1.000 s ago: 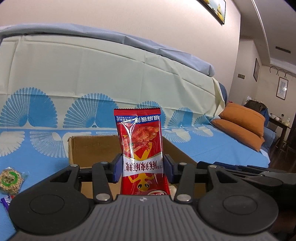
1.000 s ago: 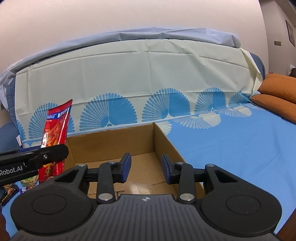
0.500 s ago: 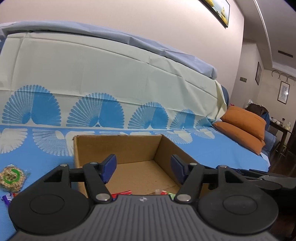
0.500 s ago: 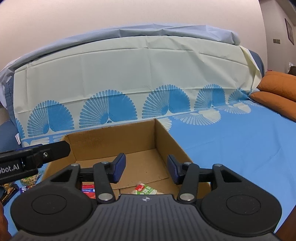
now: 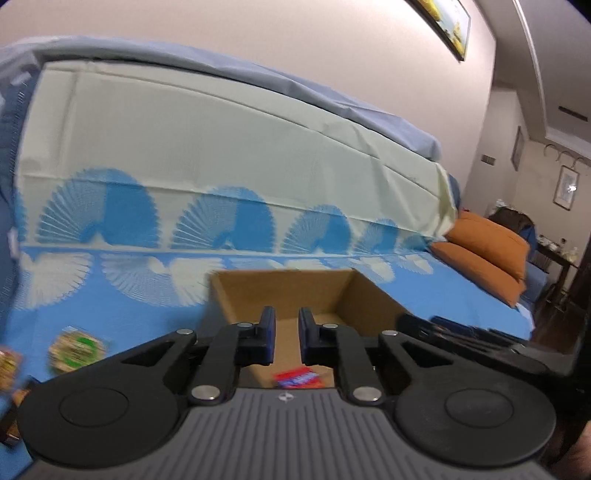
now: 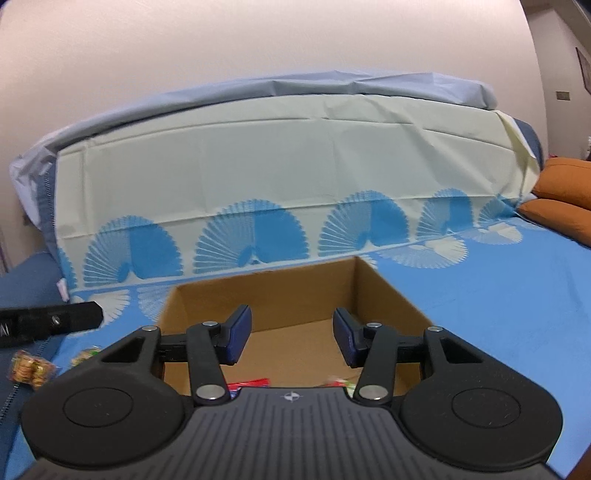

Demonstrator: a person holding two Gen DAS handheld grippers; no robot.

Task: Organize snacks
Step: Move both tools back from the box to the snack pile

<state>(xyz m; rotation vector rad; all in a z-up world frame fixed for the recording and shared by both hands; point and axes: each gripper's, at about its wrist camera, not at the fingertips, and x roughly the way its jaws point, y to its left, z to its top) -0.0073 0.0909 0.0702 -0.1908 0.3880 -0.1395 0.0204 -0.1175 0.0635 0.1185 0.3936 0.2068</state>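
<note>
While closing on nothing, left gripper (image 5: 286, 334) over cardboard box (image 5: 280, 291); red packet (image 5: 295, 379) inside, print too blurred to read. Right gripper (image 6: 291, 338) apart, empty, over box's near edge.

This is a home, a lived-in sitting room. Ahead of the left claw (image 5: 286, 334) runs a long sofa (image 5: 221, 177) draped in a pale cloth with blue fan prints. Off to its right lie two orange cushions (image 5: 484, 251). Framed pictures (image 5: 448, 26) hang on the plain wall above, and farther right a small side table (image 5: 557, 254) carries cups and bottles.
</note>
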